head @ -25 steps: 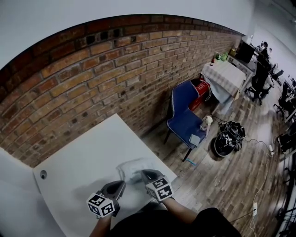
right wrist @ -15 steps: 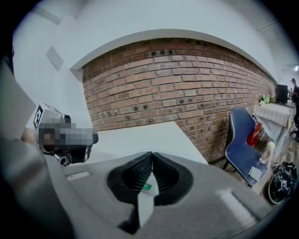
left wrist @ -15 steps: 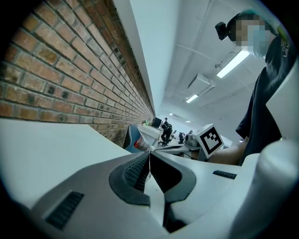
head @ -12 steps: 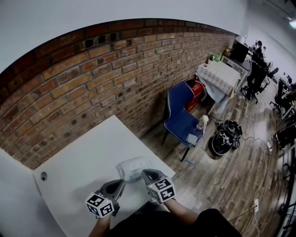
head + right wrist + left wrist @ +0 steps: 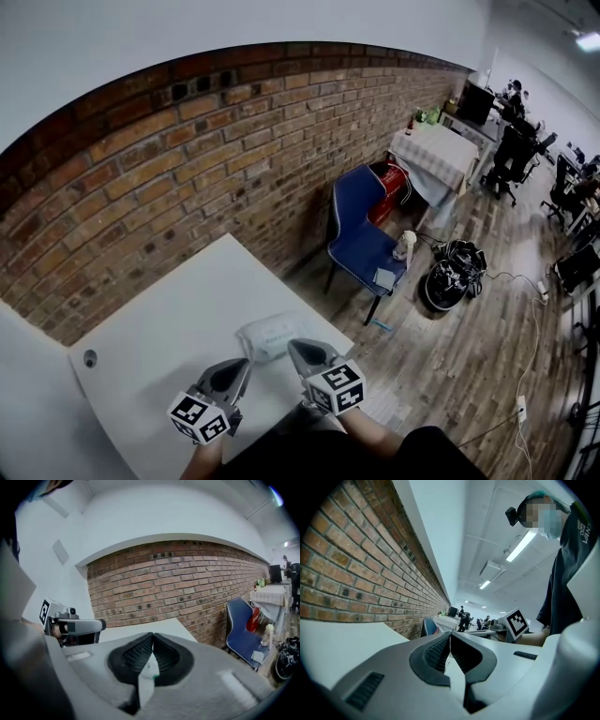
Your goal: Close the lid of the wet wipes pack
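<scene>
A white wet wipes pack [image 5: 272,336] lies flat on the white table [image 5: 169,319], near its right edge. In the head view both grippers hover at the table's near side, just short of the pack. My left gripper [image 5: 236,367] is to the pack's lower left, my right gripper [image 5: 302,349] at its near right corner. In the left gripper view the jaws [image 5: 450,635] meet with nothing between them. The right gripper's jaws [image 5: 152,636] also meet, and a sliver of the pack [image 5: 151,668] shows below them. The lid's state cannot be made out.
A brick wall [image 5: 216,159] runs behind the table. A blue chair [image 5: 361,234] stands on the wooden floor to the right, with a black bag [image 5: 450,277] and a cloth-covered table [image 5: 436,155] beyond. A small round fitting [image 5: 89,357] sits at the table's left.
Both grippers have risen from the table and drawn back a little from the pack. The pack shows more fully now and has not moved.
</scene>
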A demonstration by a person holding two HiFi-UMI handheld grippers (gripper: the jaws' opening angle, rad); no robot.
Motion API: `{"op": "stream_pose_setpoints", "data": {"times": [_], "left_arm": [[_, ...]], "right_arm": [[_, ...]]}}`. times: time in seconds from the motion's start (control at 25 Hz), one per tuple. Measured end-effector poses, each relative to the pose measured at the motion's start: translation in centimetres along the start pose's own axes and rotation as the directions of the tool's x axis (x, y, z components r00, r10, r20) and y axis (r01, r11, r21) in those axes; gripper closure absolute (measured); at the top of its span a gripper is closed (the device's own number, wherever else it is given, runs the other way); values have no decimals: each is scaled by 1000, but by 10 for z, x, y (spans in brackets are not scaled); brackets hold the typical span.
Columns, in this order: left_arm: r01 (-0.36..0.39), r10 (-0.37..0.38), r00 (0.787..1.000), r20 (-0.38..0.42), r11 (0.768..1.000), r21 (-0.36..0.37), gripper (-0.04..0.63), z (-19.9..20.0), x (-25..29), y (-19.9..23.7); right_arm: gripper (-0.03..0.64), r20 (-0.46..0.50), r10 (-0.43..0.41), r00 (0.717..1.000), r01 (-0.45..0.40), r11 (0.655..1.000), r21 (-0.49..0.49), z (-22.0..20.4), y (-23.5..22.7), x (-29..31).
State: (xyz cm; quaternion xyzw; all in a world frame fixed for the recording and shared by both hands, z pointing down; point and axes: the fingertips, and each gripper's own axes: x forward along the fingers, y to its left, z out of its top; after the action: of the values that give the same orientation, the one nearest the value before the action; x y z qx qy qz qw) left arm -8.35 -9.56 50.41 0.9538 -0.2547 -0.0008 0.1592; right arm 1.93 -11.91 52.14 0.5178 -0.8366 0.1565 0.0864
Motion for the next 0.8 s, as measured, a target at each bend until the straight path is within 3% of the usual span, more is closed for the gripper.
{"op": "stream_pose_setpoints", "data": {"times": [0.8], "left_arm": [[15, -27, 991, 133, 996, 89, 595, 52, -43, -29]], "right_arm": [[617, 137, -13, 991, 15, 1000, -11, 37, 45, -44]]}}
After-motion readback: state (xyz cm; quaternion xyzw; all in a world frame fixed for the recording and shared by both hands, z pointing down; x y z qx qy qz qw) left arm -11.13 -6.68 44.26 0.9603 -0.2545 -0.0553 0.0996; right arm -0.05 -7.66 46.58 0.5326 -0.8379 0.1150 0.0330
